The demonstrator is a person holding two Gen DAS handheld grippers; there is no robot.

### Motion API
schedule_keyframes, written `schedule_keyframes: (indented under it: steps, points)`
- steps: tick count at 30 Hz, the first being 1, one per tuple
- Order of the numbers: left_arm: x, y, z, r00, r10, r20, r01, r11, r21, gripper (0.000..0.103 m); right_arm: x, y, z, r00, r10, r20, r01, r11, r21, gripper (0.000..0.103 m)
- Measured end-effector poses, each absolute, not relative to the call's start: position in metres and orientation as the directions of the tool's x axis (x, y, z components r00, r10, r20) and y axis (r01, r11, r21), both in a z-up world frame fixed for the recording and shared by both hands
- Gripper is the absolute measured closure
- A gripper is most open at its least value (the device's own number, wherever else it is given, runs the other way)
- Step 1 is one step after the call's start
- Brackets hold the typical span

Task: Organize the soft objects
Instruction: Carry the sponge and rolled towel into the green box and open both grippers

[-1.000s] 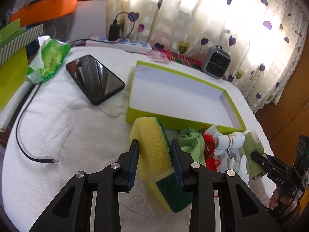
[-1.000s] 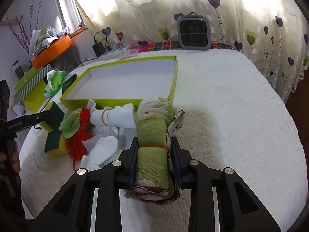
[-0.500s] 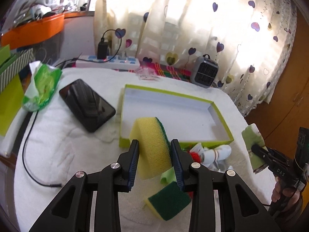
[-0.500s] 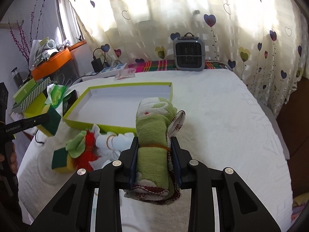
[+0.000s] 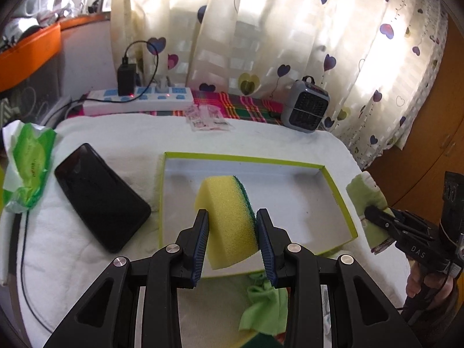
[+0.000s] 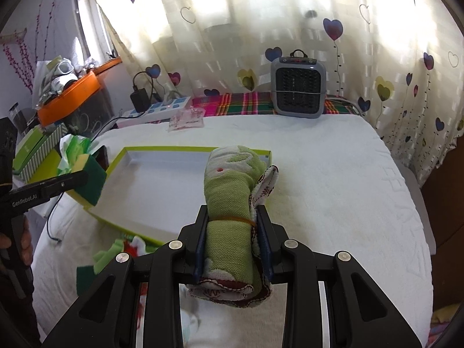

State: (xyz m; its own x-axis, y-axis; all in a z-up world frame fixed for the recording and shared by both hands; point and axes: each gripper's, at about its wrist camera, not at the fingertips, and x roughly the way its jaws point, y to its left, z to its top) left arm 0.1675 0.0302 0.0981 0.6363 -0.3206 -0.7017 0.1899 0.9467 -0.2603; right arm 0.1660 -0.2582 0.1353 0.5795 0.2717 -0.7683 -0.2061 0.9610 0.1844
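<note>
Yellow sponge (image 5: 229,220) gripped, green rolled cloth (image 6: 229,203) gripped

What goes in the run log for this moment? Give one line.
left gripper: shut on sponge, above tray | right gripper: shut on rolled cloth | tray: empty

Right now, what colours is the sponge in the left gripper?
Yellow foam with a dark green scouring layer: sponge, clearest in the left wrist view.
</note>
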Motion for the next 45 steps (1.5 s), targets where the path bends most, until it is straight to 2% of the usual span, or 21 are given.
schedule_keyframes:
  steps: [9,22,31,36,38,40,45]
  points:
    - [0.213,0.023,0.083,0.587,-0.325,-0.741,0.199,0.946,-0.257,0.071,0.204,-0.243,0.120,0.533,0.268,-0.803,-0.194,0.962,0.192,0.071]
    - [0.247,0.020,0.064,0.561,-0.268,-0.784,0.201,0.962,-0.185,0.071,0.228,-0.233,0.095,0.485,0.229,-0.844,-0.158,0.972,0.173,0.071]
    - [0.253,0.024,0.058,0.564,-0.232,-0.793,0.181,0.971,-0.156,0.070,0.235,-0.227,0.083,0.498,0.139,-0.856,-0.142,0.987,0.078,0.071]
    - [0.257,0.029,0.056,0.564,-0.242,-0.790,0.174,0.969,-0.174,0.065,0.235,-0.222,0.082,0.515,0.105,-0.851,-0.150,0.988,0.032,0.070]
    - [0.258,0.029,0.055,0.562,-0.232,-0.794,0.168,0.972,-0.164,0.057,0.235,-0.221,0.081,0.520,0.093,-0.849,-0.153,0.988,0.015,0.068]
    - [0.259,0.030,0.053,0.560,-0.224,-0.798,0.161,0.974,-0.160,0.055,0.235,-0.220,0.080,0.524,0.089,-0.847,-0.158,0.987,0.006,0.067]
    - [0.258,0.030,0.052,0.561,-0.215,-0.799,0.155,0.976,-0.154,0.054,0.234,-0.218,0.079,0.536,0.079,-0.841,-0.161,0.987,-0.010,0.066]
